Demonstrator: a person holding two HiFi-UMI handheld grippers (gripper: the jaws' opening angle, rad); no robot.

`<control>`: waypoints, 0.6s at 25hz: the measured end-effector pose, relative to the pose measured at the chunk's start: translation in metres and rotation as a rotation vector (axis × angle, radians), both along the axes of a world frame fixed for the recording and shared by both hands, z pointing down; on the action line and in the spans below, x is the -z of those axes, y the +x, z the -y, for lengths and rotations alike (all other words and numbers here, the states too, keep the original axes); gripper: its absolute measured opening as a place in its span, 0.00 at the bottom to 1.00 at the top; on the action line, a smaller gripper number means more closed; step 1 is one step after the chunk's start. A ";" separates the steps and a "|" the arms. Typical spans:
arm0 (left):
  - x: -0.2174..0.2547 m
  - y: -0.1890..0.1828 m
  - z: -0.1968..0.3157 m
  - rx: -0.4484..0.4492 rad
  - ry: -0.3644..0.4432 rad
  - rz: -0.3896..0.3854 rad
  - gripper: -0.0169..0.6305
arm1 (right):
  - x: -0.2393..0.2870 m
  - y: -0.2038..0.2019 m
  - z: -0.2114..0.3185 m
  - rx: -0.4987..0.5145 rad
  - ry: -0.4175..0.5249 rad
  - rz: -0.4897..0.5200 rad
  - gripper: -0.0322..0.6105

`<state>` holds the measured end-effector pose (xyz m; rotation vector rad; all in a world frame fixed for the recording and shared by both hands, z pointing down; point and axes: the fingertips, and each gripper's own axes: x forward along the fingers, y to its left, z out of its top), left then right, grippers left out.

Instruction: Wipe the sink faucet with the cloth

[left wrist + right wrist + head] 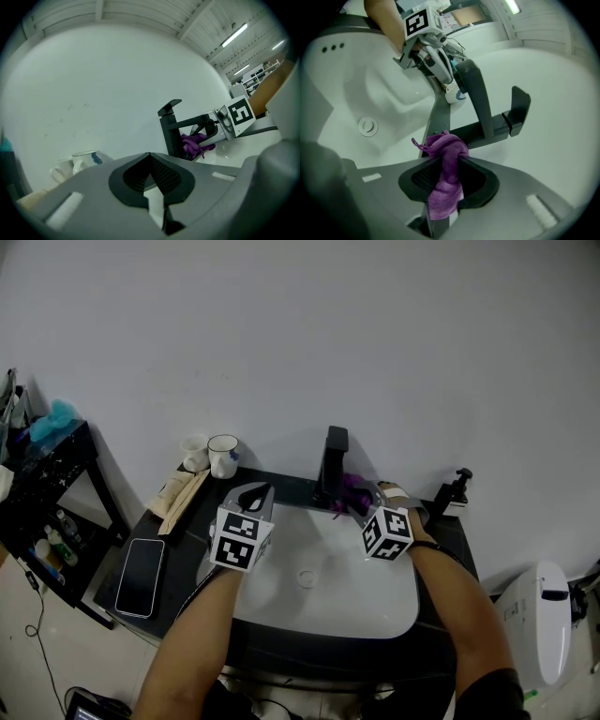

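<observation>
The black faucet (332, 465) stands at the back rim of the white sink (375, 601). My right gripper (362, 502) is shut on a purple cloth (353, 490), which it holds against the faucet's base on the right. In the right gripper view the cloth (447, 154) bunches out between the jaws just in front of the faucet (506, 123). My left gripper (253, 494) hovers over the basin's back left, its jaws shut with nothing in them. The left gripper view shows the faucet (169, 129), the cloth (197, 143) and the right gripper (202, 135) beside it.
Two mugs (223, 456) and a flat packet (180, 495) sit on the dark counter at the left, with a phone (141, 576) nearer me. A soap pump (454, 493) is at the right. A black shelf (47, 474) stands far left, a toilet (539, 624) far right.
</observation>
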<state>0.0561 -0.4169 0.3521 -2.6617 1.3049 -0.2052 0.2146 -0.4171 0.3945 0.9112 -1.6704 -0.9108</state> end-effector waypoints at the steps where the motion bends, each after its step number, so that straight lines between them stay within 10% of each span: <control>1: 0.001 0.000 0.000 0.001 0.001 0.000 0.05 | 0.000 0.000 -0.003 -0.006 -0.001 0.014 0.22; 7: 0.014 -0.012 -0.006 0.043 0.052 -0.018 0.05 | 0.025 -0.011 -0.054 -0.084 0.000 0.279 0.22; 15: 0.053 -0.053 -0.029 0.130 0.113 -0.226 0.05 | 0.046 -0.061 -0.101 -0.215 -0.128 0.961 0.22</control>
